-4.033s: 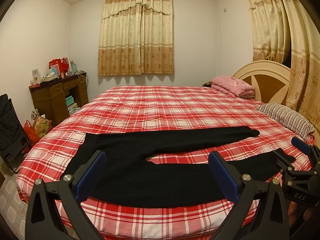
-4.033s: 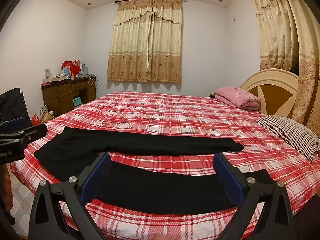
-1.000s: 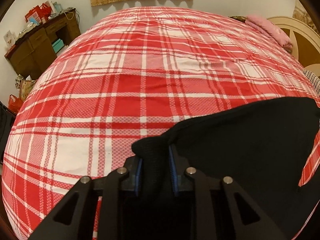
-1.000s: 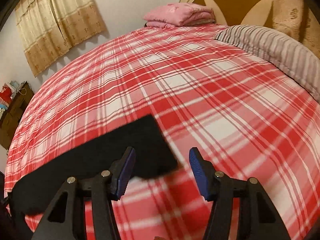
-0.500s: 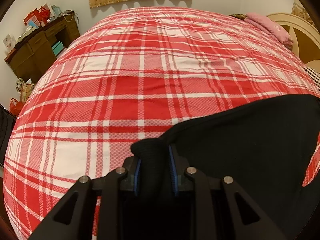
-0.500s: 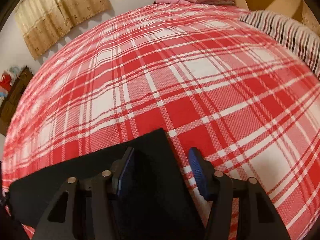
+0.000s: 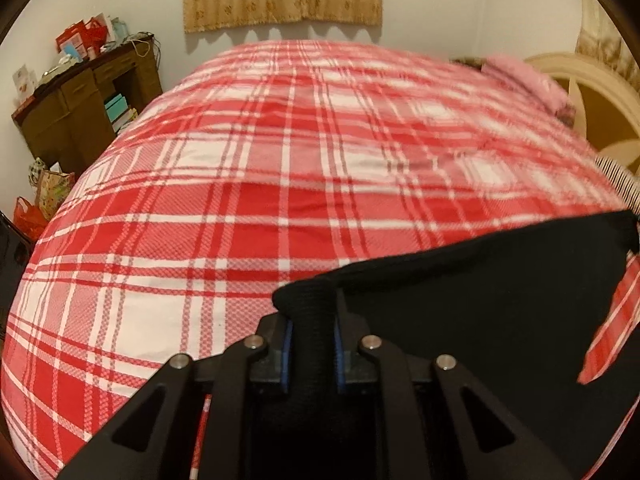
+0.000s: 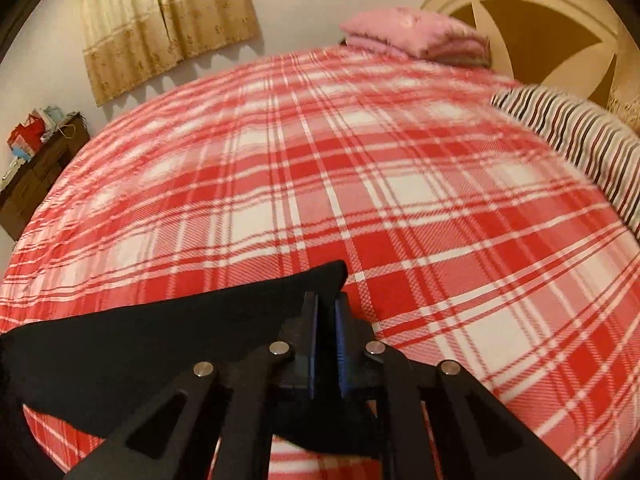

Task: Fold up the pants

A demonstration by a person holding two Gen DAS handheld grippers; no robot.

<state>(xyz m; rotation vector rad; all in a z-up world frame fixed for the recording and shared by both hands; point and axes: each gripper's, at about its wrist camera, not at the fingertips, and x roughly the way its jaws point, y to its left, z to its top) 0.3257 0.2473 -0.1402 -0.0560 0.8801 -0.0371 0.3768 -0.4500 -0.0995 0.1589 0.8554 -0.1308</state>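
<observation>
While carrying the black knit cloth pants [image 7: 480,312] across the bed with the red and white checked cover [image 7: 240,184], best to keep both claws level and equally apart, so that the lifted edge stays straight and does not sag in the middle. Left claw [image 7: 311,344]: clenched on a thick bunched corner of the pants, a roll of dark cloth standing up between the blue pads [image 7: 285,344] and poking out past the tips. Right claw [image 8: 325,344]: pressed nearly together, with only a thin slit between the blue pads [image 8: 341,340]; apparently grasping the flat end of one leg, whose corner reaches just beyond the tips on the left side. From the left claw, cloth spreading away to the right and downward as one dark sheet, its far edge raised over the cover. From the right claw, cloth running to the left and low, near the front edge of the bed. Probably wise to lay the held edge down gently on the other half, then to release only once the borders match. Risk of slipping at the thinner right grasp if pulled hard.
</observation>
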